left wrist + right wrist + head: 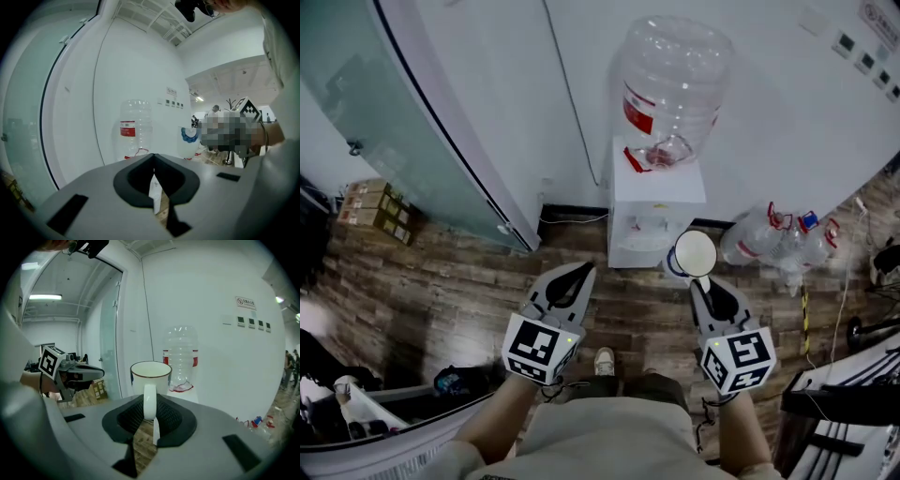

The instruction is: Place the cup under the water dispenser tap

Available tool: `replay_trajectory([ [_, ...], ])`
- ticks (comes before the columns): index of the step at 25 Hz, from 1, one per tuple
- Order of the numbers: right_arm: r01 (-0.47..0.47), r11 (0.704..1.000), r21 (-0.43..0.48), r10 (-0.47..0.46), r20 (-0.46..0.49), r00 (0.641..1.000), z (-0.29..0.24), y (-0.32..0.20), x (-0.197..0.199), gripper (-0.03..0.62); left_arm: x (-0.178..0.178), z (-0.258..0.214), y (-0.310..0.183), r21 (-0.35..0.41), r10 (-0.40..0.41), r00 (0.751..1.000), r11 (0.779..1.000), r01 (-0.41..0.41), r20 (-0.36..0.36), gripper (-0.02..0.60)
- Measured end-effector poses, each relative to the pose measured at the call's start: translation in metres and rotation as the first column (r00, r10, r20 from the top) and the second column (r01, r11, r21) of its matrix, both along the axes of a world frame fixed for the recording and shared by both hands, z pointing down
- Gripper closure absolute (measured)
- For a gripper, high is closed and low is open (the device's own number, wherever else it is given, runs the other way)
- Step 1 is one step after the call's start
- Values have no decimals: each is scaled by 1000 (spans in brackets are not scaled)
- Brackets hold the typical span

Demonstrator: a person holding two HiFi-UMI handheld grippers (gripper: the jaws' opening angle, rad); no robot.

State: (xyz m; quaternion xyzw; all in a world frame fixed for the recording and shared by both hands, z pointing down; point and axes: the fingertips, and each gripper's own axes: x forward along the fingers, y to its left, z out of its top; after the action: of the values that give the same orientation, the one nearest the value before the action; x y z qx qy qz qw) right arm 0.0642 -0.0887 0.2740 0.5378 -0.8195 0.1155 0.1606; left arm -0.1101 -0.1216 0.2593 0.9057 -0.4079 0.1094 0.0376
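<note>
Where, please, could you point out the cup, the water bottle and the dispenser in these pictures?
cup (695, 253): head view, the inside of its open mouth.
water bottle (672, 89): head view, its clear side wall.
dispenser (670, 187): head view, its white top panel beside the bottle's neck.

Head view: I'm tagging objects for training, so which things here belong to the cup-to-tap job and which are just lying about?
Job: cup, held by its handle in the right gripper; dispenser with its bottle.
Lying about: spare bottles on the floor; boxes.
</note>
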Motion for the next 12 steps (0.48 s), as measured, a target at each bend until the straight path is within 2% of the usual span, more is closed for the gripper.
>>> replay_trajectory([
  [8,35,998,-44,-35,15,999,23,-25,11,528,10,21,-18,-40,-42,999,998,43,17,575],
  [12,82,994,-72,-82,6,997,43,-42,25,528,22,35,-32,-57,-82,996,995,83,30,575],
])
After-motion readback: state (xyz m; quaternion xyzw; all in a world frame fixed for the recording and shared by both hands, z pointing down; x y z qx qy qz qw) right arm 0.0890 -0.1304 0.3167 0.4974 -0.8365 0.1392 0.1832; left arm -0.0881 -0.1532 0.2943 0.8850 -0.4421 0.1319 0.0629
